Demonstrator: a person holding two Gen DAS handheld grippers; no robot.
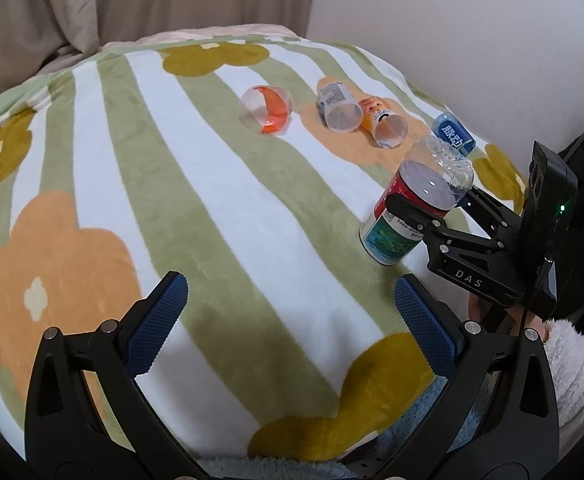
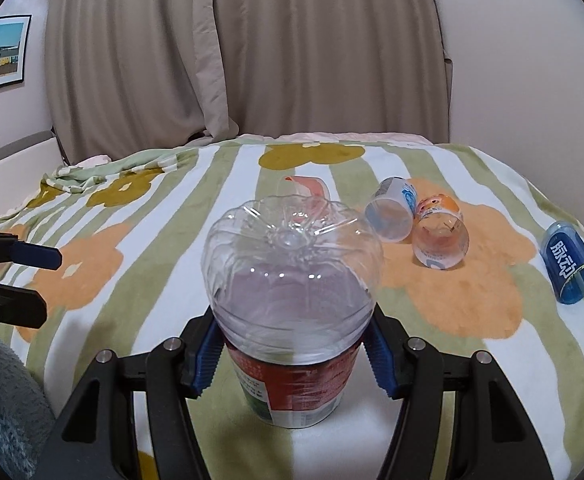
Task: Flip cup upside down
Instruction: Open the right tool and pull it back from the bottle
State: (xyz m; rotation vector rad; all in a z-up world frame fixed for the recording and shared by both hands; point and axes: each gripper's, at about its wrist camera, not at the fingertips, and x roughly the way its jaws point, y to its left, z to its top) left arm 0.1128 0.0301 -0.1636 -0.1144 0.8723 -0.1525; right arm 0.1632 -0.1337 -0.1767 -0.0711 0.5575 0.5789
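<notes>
A clear plastic cup with a red and green label [image 2: 292, 312] stands upside down, rim on the blanket, clear base on top. My right gripper [image 2: 292, 356] is shut on its sides. In the left wrist view the same cup [image 1: 408, 208] tilts slightly at the right, held by the right gripper [image 1: 428, 204]. My left gripper [image 1: 287, 320] is open and empty over the blanket, well left of the cup; its fingers [image 2: 35, 256] show at the left edge of the right wrist view.
A striped floral blanket [image 1: 211, 208] covers the bed. Lying on their sides beyond: an orange-banded clear cup [image 1: 267, 110], a white-label cup [image 1: 338, 108], an orange cup [image 1: 386, 126] and a blue cup [image 1: 452, 134]. Curtains and a wall stand behind.
</notes>
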